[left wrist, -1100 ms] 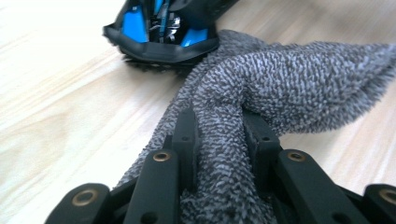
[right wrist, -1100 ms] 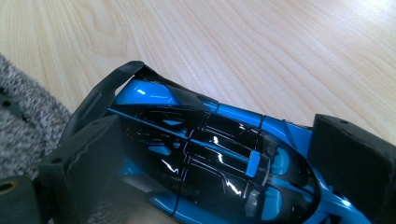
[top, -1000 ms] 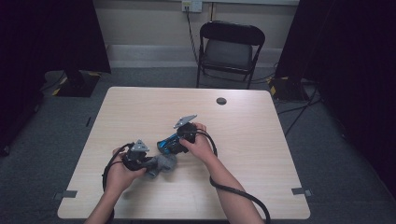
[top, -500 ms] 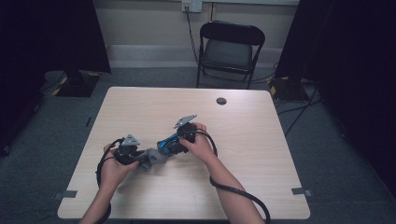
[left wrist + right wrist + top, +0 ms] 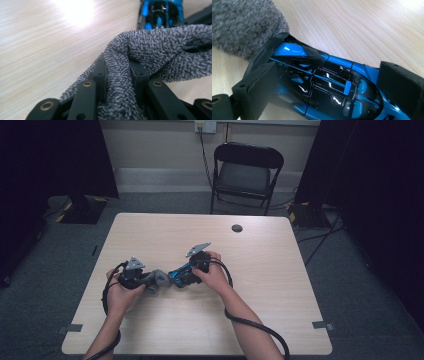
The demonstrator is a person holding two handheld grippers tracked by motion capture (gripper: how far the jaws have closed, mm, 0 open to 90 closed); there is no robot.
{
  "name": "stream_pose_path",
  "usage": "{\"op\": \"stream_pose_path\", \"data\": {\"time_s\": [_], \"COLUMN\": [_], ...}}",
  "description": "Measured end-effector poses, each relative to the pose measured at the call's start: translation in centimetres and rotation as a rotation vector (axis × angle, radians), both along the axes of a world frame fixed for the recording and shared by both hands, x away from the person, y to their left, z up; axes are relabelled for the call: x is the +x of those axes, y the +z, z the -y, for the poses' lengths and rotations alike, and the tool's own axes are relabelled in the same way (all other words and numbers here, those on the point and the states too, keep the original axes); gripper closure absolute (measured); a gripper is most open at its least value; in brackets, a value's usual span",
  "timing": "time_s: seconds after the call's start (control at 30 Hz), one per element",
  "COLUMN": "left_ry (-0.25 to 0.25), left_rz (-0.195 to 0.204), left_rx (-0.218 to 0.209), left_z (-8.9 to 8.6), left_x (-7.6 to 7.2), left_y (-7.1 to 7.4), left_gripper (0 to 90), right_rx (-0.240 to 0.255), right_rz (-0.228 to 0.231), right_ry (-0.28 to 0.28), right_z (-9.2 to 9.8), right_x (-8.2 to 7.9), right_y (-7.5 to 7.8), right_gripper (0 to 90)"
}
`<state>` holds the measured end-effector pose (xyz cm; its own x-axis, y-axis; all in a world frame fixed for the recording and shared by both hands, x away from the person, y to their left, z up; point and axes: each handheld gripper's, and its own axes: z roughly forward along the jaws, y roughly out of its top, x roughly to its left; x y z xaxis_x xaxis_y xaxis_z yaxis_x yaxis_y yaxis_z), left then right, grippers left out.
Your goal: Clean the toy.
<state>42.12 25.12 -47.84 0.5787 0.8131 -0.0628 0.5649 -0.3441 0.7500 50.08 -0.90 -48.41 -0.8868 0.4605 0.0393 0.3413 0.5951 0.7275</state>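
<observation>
A grey terry cloth (image 5: 150, 50) is pinched between the two black jaws of my left gripper (image 5: 119, 67), which is shut on it. In the high view the left gripper (image 5: 150, 282) lies low over the table's near left, and the cloth (image 5: 159, 279) bunches at its tip. My right gripper (image 5: 329, 82) is shut on a blue and black toy car (image 5: 312, 75), one pad on each flank. The car (image 5: 180, 276) rests on the table between the two hands. The cloth (image 5: 239, 25) touches one end of the car. Past the cloth, that end of the car (image 5: 162, 12) is in sight.
The light wooden table (image 5: 200, 330) has a small black round object (image 5: 237, 228) near its far edge. A black folding chair (image 5: 245, 170) stands beyond the table. Thick black cables (image 5: 250, 325) trail from both grippers toward the near edge.
My left hand has slid to the left and slightly away, taking the cloth with it along the car's end. The right hand and the car have kept still.
</observation>
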Motion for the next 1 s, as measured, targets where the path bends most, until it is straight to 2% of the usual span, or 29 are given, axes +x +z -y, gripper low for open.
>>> {"op": "stream_pose_path", "data": {"time_s": [0.17,0.23,0.33,0.37,0.43,0.57,0.83,1.0], "left_ry": [0.027,0.050,0.071,0.080,0.093,0.115,0.107,0.074], "left_rz": [0.049,0.058,0.055,0.054,0.062,0.075,0.090,0.088], "left_rx": [0.013,-0.005,-0.013,-0.027,-0.018,-0.036,-0.072,-0.078], "left_z": [-0.2,-0.4,-0.5,-0.6,-0.7,-1.1,-1.5,-1.6], "left_x": [0.1,0.1,0.0,0.0,-0.1,-0.4,-1.0,-1.5], "left_y": [0.1,0.1,0.1,0.0,0.2,0.7,1.7,2.3], "left_gripper": [71.3,71.3,71.2,71.2,71.1,71.1,71.0,71.0], "right_rx": [0.003,0.004,0.009,0.010,0.010,0.012,0.014,0.021], "right_rz": [0.000,0.001,0.003,0.003,0.004,0.006,0.010,0.009], "right_ry": [0.002,0.002,0.001,0.001,0.001,0.001,-0.001,-0.001], "right_z": [0.0,0.0,0.1,0.1,0.1,0.1,0.1,0.1], "right_x": [0.0,0.0,0.0,0.0,0.0,0.0,-0.1,-0.1], "right_y": [0.0,0.0,-0.1,-0.1,-0.1,-0.1,-0.1,-0.2], "right_gripper": [2.8,2.8,2.8,2.8,2.8,2.8,2.8,2.8]}}
